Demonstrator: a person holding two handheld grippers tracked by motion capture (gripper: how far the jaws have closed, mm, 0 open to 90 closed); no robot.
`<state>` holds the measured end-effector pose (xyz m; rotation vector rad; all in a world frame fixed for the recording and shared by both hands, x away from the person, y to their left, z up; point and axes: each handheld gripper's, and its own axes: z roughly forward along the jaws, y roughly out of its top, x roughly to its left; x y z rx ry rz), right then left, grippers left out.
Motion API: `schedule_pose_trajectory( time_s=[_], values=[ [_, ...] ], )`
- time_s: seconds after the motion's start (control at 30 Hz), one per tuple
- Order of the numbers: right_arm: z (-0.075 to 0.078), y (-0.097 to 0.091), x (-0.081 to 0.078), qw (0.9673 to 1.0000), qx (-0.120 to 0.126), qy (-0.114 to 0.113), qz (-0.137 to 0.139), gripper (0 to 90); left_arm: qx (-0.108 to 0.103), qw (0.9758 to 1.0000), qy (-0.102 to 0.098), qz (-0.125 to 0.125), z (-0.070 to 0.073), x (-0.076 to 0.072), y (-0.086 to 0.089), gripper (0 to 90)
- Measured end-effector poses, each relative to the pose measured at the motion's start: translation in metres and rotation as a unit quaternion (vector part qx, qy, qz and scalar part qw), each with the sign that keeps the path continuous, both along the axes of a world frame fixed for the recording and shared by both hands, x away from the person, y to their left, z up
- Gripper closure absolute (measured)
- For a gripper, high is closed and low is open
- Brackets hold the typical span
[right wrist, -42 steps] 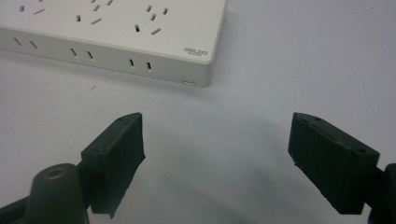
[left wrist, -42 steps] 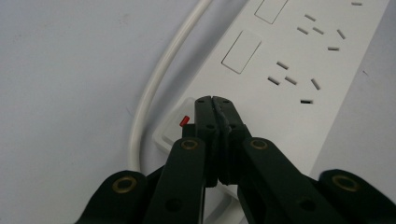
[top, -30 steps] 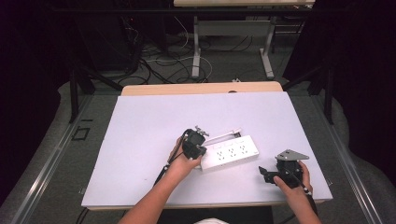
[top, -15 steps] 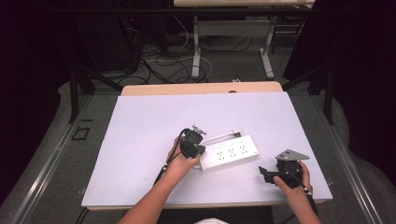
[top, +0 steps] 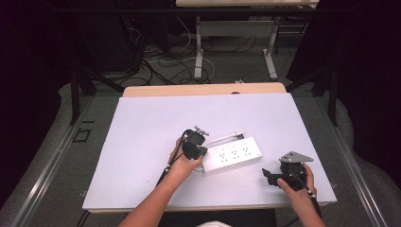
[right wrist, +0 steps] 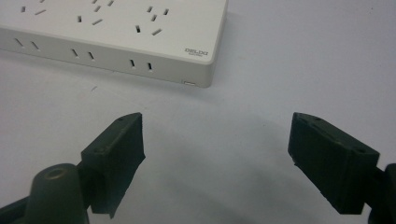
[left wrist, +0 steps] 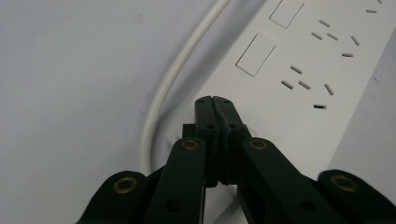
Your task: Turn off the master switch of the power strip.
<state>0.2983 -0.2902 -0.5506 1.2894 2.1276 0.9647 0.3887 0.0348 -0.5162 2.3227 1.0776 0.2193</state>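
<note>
A white-topped table (top: 142, 142) takes up the middle of the high view, with a strip of bare wood showing along its far edge at 12 o'clock. Around it the room is dark: a grey floor, black stands at 10 and 2 o'clock, and beyond the table a tangle of cables (top: 156, 61) lying at the foot of a second table's pale legs (top: 198, 47).

The white power strip (top: 231, 155) lies flat on the sheet, a little toward 4 o'clock from the table's centre, its length running from 8 to 2 o'clock. Its white cord (top: 226, 138) leaves the near-left end and curves along the far side.

The left gripper (top: 195, 144) rests at the strip's left end, at 9 o'clock from it. In the left gripper view its tips (left wrist: 215, 103) are pressed together with nothing between them, and they sit on the strip's top face just beside the cord (left wrist: 173, 79) (whether they press down on it I cannot tell).

The right gripper (top: 269, 176) sits at 4 o'clock from the strip, near but apart from it. In the right gripper view (right wrist: 215, 149) its jaws stand wide over bare tabletop, the strip's branded corner (right wrist: 196, 51) at 12 o'clock ahead.
</note>
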Motion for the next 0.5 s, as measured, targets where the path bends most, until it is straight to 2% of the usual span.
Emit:
schedule_pose_trajectory(
  time_s=[0.37, 0.5],
  values=[
    [-0.0004, 0.0009, -0.0003, 1.0000, 0.003, 0.004, -0.003, 17.9, 0.006, 1.0000, -0.002, 0.001, 0.0002, 0.0007, 0.0016, 87.2],
    [-0.0005, 0.0009, -0.0002, 1.0000, 0.003, 0.004, -0.002, 17.9, 0.002, 1.0000, 0.006, -0.006, 0.0013, 0.0011, 0.0031, 83.2]
  ],
)
